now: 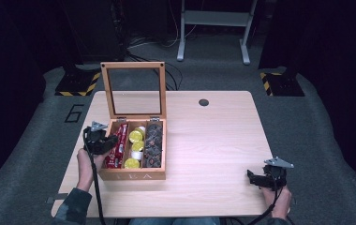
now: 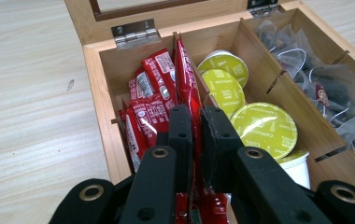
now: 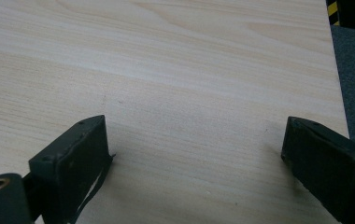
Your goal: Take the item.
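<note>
At the near right corner of the table [image 1: 204,140], the right gripper [image 1: 255,178] rests low over bare wood, held by a hand entering from the near edge. In the right gripper view its jaws stand wide apart with only table surface between them; nothing is held.

At the near left, the person's left forearm rises from the table edge, with the hand wrapped around the left gripper [image 1: 112,142]. This gripper points across and slightly down into the left compartment of the wooden box [image 1: 134,176]. In the left gripper view its jaws are nearly closed, clamped on the upper edge of a red sachet [image 2: 188,100].

The red sachet stands on edge in the left compartment, against the divider. Its long axis runs from the box's front toward the hinged rear wall. More red sachets [image 2: 150,100] are packed beside it.

The middle compartment holds yellow-lidded capsules [image 2: 263,128]. The right compartment holds dark tea bags [image 2: 325,88]. Beyond, the glass lid [image 1: 134,89] stands upright and open.
</note>
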The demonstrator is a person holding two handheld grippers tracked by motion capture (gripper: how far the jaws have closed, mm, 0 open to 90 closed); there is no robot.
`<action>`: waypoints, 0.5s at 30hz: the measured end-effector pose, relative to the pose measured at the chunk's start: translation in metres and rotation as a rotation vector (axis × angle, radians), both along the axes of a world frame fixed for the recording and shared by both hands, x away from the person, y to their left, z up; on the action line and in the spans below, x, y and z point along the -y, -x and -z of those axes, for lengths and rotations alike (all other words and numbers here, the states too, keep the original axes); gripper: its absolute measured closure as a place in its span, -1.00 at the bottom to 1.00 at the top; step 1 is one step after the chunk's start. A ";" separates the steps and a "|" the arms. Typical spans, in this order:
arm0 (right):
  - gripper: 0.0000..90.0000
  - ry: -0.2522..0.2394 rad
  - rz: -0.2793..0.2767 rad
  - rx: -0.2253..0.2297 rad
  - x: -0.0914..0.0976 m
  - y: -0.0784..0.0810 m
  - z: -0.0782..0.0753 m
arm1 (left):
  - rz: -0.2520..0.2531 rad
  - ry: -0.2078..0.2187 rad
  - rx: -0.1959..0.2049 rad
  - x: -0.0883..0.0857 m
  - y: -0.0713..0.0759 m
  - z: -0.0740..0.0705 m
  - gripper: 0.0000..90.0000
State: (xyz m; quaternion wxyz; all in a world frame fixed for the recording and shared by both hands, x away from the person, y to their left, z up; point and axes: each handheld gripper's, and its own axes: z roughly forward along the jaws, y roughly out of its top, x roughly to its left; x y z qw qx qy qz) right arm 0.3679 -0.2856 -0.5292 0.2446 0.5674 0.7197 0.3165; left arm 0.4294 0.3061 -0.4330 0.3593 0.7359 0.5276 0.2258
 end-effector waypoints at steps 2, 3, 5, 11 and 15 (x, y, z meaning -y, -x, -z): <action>-0.85 0.000 0.000 -0.001 0.000 0.000 0.000 | 0.003 0.004 0.001 0.000 0.000 -0.001 0.83; -0.85 0.000 0.000 -0.001 0.000 0.000 0.000 | 0.007 0.003 0.003 0.000 0.000 -0.002 0.83; -0.85 -0.001 0.000 0.000 0.000 0.000 0.000 | 0.007 0.009 0.007 0.000 0.002 -0.004 0.83; -0.85 -0.001 0.000 -0.001 0.000 0.000 0.000 | 0.018 0.012 0.028 0.001 0.004 -0.010 0.83; -0.85 0.001 0.000 0.001 0.000 0.000 0.000 | 0.025 0.012 0.040 0.003 0.006 -0.014 0.82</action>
